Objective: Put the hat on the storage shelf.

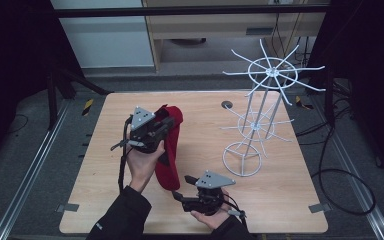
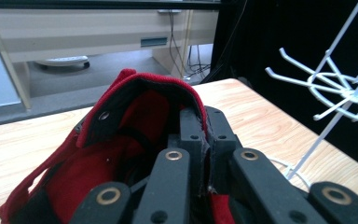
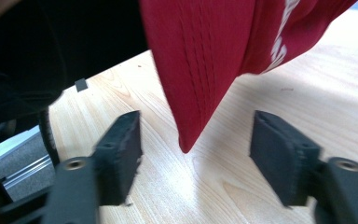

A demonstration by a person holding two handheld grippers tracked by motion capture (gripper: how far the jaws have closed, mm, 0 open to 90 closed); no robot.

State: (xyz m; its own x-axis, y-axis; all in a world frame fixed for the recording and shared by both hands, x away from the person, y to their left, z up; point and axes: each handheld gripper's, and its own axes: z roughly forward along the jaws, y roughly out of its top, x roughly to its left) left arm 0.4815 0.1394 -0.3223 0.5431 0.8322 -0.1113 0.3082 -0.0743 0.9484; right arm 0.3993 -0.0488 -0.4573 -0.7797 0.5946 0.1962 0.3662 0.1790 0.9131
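A red cap (image 1: pixel 170 145) hangs above the wooden table (image 1: pixel 105 190), brim down. My left gripper (image 1: pixel 166 123) is shut on the cap's back rim; in the left gripper view the jaws pinch the black-lined edge of the cap (image 2: pixel 135 121) at the gripper's tips (image 2: pixel 204 135). My right gripper (image 1: pixel 178 195) is open near the front edge, just below the brim tip. In the right gripper view the red brim (image 3: pixel 200 70) hangs down between the two spread pads (image 3: pixel 121 149), its tip at about the level of their far ends, touching neither.
A white wire display rack (image 1: pixel 260 115) with spoked hooks stands on the table's right half; it shows at the right in the left gripper view (image 2: pixel 335 88). A small grey disc (image 1: pixel 226 105) sits by the far edge. A cabinet (image 1: pixel 220 25) stands beyond the table.
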